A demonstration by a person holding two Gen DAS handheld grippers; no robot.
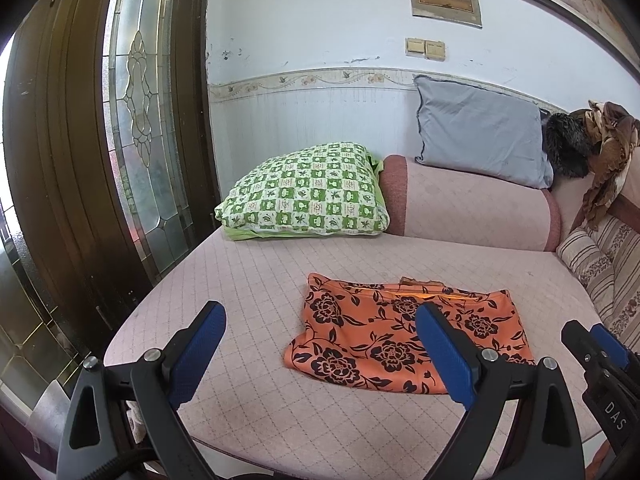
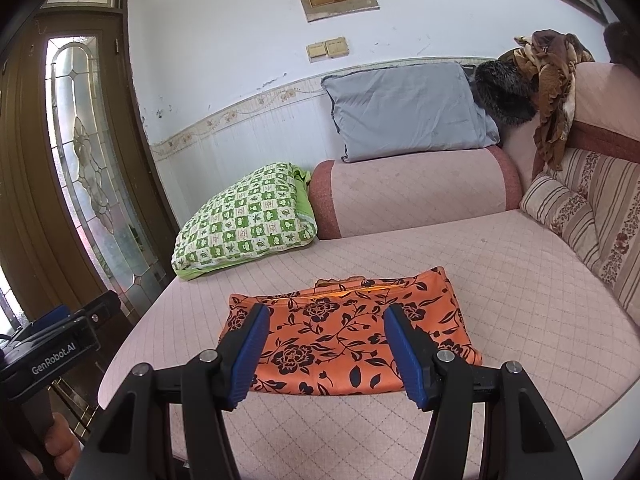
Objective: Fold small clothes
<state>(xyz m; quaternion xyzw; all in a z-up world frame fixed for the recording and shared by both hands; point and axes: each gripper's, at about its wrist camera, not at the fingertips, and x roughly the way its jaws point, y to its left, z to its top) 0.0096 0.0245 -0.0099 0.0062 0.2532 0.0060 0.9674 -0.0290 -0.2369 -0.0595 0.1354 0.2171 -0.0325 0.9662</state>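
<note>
An orange garment with a black flower print [image 1: 404, 340] [image 2: 348, 332] lies flat and folded on the pink quilted sofa seat [image 1: 260, 280] [image 2: 500, 272]. My left gripper [image 1: 320, 320] hovers over the seat's front edge, open, its blue pads wide apart with nothing between them; the garment sits ahead and to the right. My right gripper [image 2: 326, 316] is open too, held just above the garment's near edge without touching it. The right gripper's black body also shows at the left wrist view's right edge [image 1: 600, 352], and the left gripper's body at the right wrist view's left edge [image 2: 60, 344].
A green checked pillow [image 1: 308, 192] [image 2: 248, 220] and a pink bolster [image 1: 472, 208] [image 2: 416, 192] lie at the seat's back, with a grey cushion [image 1: 480, 132] [image 2: 408, 112] above. Striped cushions [image 2: 592, 208] line the right. A wooden glazed door [image 1: 132, 120] stands left.
</note>
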